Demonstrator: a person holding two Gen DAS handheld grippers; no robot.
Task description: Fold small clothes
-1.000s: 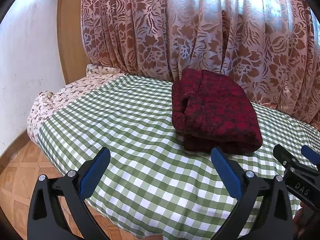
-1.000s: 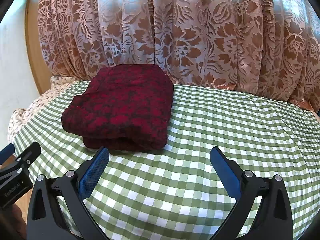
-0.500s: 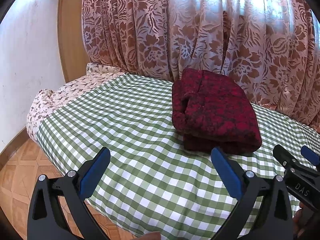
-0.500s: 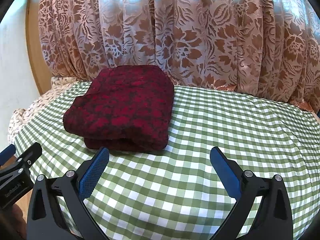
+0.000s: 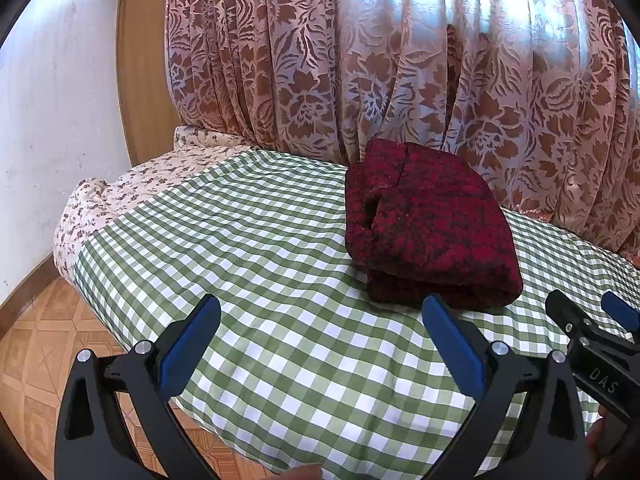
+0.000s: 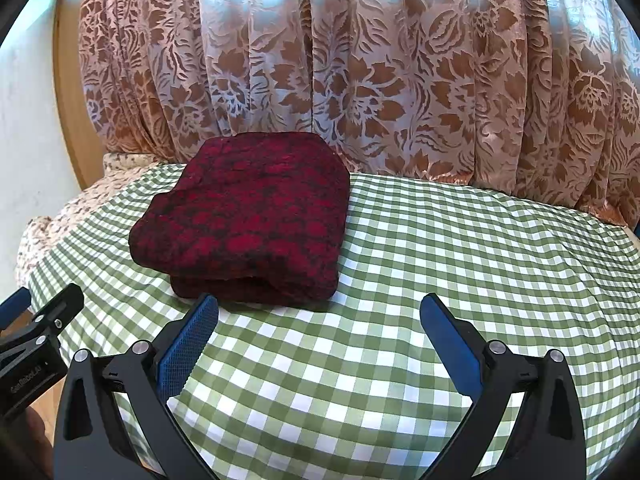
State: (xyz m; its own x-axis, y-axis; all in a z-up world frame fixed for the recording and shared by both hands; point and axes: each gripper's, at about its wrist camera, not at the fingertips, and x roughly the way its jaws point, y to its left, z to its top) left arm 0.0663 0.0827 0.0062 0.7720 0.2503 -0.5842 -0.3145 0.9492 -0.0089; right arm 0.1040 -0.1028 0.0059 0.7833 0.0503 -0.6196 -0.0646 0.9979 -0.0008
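I see the red garment (image 6: 244, 220) lying folded in a thick stack on the green checked bedspread (image 6: 460, 264), near the curtain (image 6: 360, 60). Over the last second almost nothing shifts. My left gripper (image 5: 320, 344) and right gripper (image 6: 318, 340) hover wide open, empty, short of it; the fold looks finished.

Backlit floral curtain (image 5: 400, 60), white wall (image 5: 52, 128), wooden door frame (image 5: 140, 80), parquet floor (image 5: 36, 360), bed with green gingham cover (image 6: 440, 280), floral quilt beneath (image 5: 120, 188).
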